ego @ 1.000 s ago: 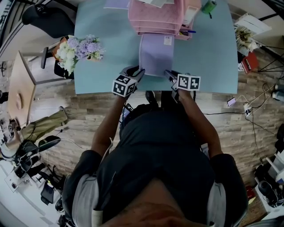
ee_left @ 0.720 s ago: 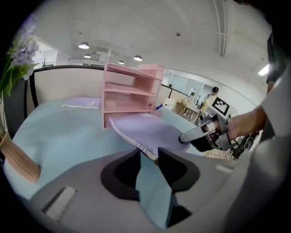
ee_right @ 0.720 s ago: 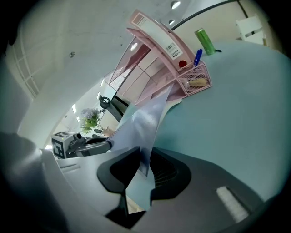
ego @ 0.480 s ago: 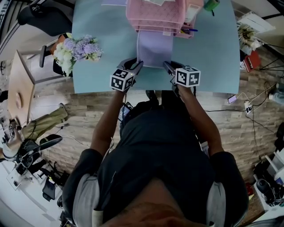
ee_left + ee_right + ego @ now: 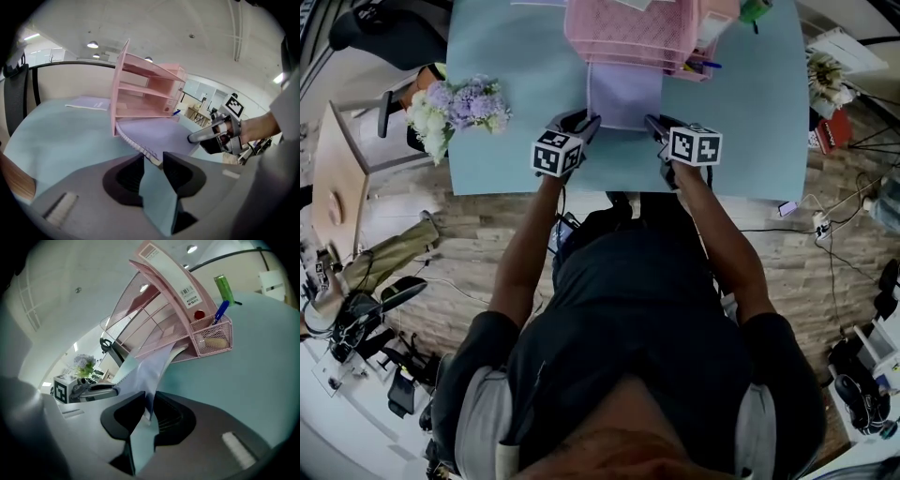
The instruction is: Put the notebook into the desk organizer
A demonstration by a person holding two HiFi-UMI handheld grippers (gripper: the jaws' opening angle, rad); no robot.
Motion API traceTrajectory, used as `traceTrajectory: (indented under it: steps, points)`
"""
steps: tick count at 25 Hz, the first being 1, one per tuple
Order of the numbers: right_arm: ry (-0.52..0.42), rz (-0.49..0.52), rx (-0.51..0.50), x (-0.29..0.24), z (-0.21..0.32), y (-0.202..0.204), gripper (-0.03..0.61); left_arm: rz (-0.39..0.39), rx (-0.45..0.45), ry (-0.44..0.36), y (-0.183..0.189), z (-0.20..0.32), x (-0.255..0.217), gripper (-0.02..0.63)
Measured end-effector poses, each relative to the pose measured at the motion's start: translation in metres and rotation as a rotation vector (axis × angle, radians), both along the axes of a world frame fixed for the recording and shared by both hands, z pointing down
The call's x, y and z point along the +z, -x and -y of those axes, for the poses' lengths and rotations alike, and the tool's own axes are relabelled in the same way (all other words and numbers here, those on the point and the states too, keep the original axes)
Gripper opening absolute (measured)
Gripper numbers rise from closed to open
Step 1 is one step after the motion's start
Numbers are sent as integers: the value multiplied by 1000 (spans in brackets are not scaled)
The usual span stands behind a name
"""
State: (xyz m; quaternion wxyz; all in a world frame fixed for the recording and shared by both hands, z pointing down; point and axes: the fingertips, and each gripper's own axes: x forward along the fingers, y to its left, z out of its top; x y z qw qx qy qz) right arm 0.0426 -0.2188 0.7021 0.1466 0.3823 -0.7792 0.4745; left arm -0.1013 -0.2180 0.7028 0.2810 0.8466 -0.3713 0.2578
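Observation:
The lavender spiral notebook (image 5: 624, 94) lies on the light blue table (image 5: 506, 56), its far edge in the bottom shelf of the pink mesh desk organizer (image 5: 628, 33). My left gripper (image 5: 586, 120) is shut on the near left corner, by the spiral binding (image 5: 136, 145). My right gripper (image 5: 652, 122) is shut on the near right corner. In the left gripper view the notebook (image 5: 157, 133) runs from my jaws into the organizer (image 5: 140, 91). In the right gripper view the notebook (image 5: 147, 369) bends upward from my jaws toward the organizer (image 5: 159, 319).
A pink pen holder (image 5: 213, 338) with a blue pen is attached to the organizer's right side, a green marker (image 5: 224, 289) behind it. A bunch of purple and white flowers (image 5: 455, 103) sits at the table's left edge. Another lavender booklet (image 5: 89, 104) lies beyond the organizer.
Both grippers have moved away from the person with the notebook, and more of it has slid into the organizer's bottom shelf.

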Motion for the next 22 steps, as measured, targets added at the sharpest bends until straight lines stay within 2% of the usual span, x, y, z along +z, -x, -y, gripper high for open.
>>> traceTrajectory:
  steps: [3, 13, 22]
  points:
    - [34, 43, 19, 6, 7, 3, 58, 0, -9, 28, 0, 9, 8, 179]
    - [131, 93, 94, 29, 40, -4, 54, 11, -37, 75, -3, 43, 27, 181]
    - [175, 77, 153, 48, 62, -11, 42, 23, -65, 122, -6, 61, 47, 193]
